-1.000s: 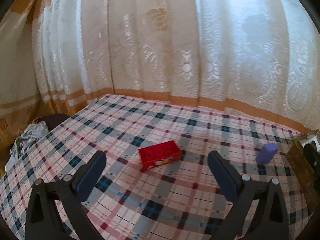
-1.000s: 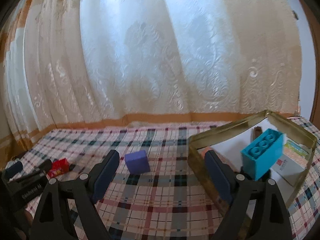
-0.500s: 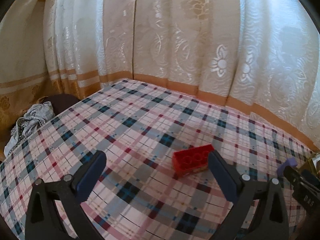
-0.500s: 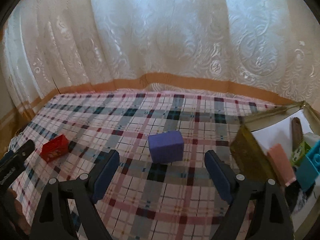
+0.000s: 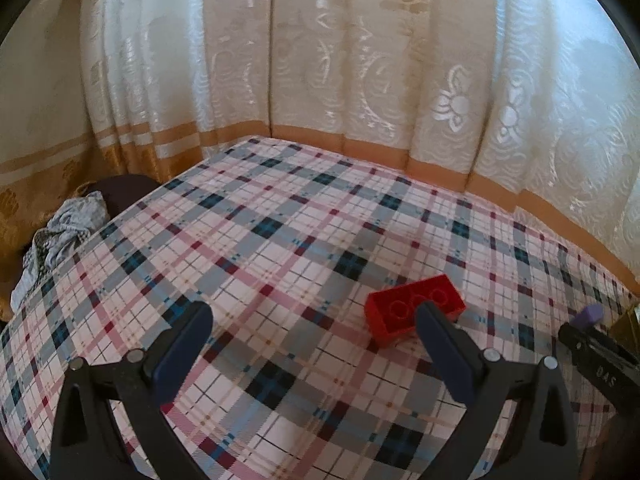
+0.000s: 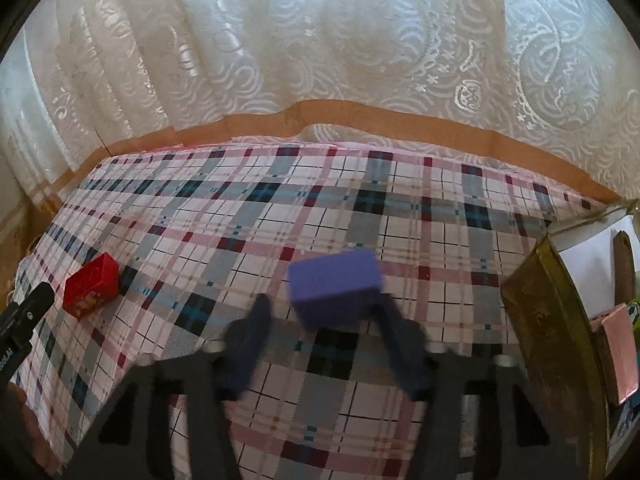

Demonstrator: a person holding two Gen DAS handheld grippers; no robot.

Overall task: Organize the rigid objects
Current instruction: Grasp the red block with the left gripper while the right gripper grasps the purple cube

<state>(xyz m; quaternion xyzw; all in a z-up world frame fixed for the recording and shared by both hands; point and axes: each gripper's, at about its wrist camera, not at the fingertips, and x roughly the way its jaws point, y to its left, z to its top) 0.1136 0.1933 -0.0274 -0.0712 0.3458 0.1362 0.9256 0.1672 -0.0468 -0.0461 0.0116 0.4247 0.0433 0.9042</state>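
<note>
Your left gripper (image 5: 314,334) is spread wide with nothing between the fingers, low over the plaid cloth (image 5: 280,240). The red brick (image 5: 416,310) lies on the cloth, hollow side up, just past your right-hand finger (image 5: 444,356), which overlaps its near edge in the left view; contact unclear. Your right gripper (image 6: 322,336) is blurred, jaws apart, the purple block (image 6: 334,288) sitting at the fingertips between them. The right finger (image 6: 400,348) looks close against the block's side, the left finger (image 6: 248,340) stands off it; not gripped as far as you can see. The block rests mid-cloth, well apart from the red brick near the cloth's left edge in the right view. The gold box (image 6: 548,312) stands at the right edge of the cloth, open, with a pink piece (image 6: 618,356) and a brown piece (image 6: 624,264) inside. Lace curtain (image 6: 320,40) hangs along the far edge. Crumpled grey fabric (image 5: 60,236) lies off the cloth's left edge.
</note>
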